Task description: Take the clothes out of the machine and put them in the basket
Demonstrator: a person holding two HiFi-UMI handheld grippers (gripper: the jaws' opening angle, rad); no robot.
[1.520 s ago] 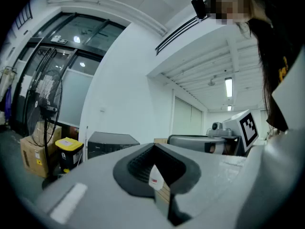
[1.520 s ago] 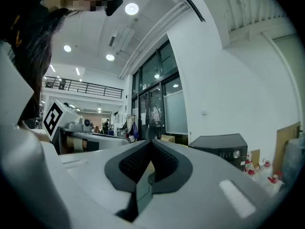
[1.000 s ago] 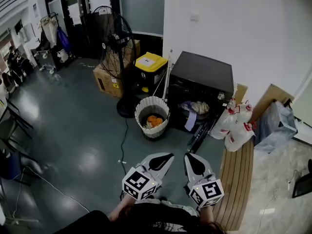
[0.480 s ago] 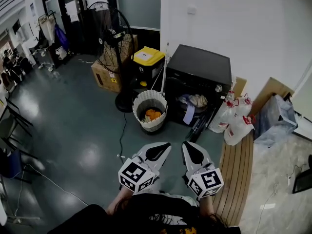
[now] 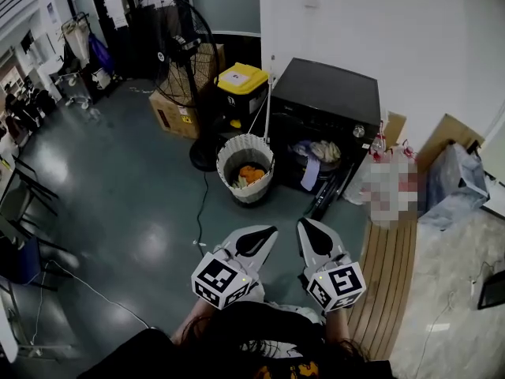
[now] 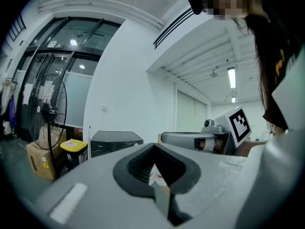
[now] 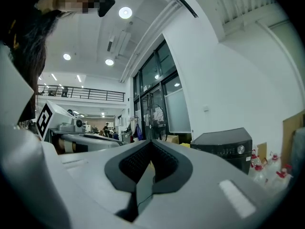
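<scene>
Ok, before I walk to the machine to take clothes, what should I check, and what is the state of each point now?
1. Machine open, clothes showing in the opening: ok.
2. Basket upright beside the machine, with room: ok; an orange garment lies inside.
3. Left gripper empty: ok; jaws together, so open them before reaching.
4. Right gripper empty: ok; jaws together too.
5. Floor path free: not ok; a cable lies on the floor near the way to the basket.
</scene>
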